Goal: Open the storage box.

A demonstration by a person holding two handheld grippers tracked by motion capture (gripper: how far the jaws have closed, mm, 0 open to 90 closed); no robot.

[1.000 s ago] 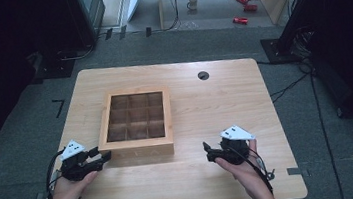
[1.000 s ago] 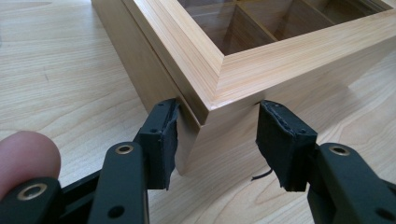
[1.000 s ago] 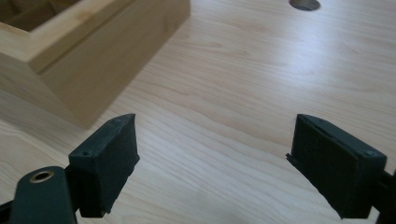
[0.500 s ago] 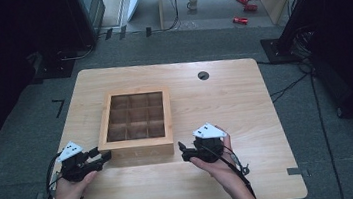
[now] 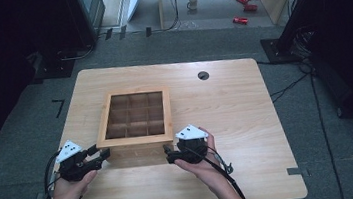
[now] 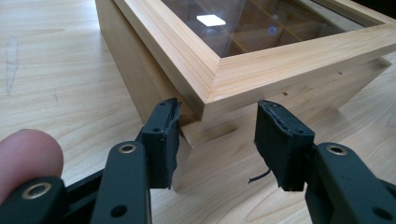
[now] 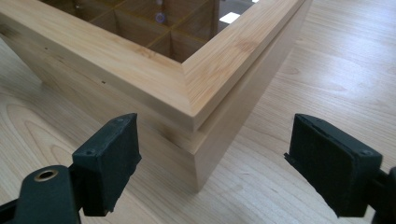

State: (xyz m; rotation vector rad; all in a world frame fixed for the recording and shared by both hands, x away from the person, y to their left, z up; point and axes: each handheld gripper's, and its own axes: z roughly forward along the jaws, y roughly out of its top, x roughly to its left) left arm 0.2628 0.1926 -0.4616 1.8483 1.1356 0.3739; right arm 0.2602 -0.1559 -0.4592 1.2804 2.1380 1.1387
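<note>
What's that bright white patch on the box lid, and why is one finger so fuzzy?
Left gripper view: the patch is a light's glare on the wooden box's glass top; the fingertip sits too near the lens. High view: surroundings dark.

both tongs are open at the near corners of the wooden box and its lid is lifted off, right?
Not quite: the glass-topped lid sits closed on the wooden box, as the left gripper view shows. The left tongs and right tongs are indeed open at its near corners.
</note>
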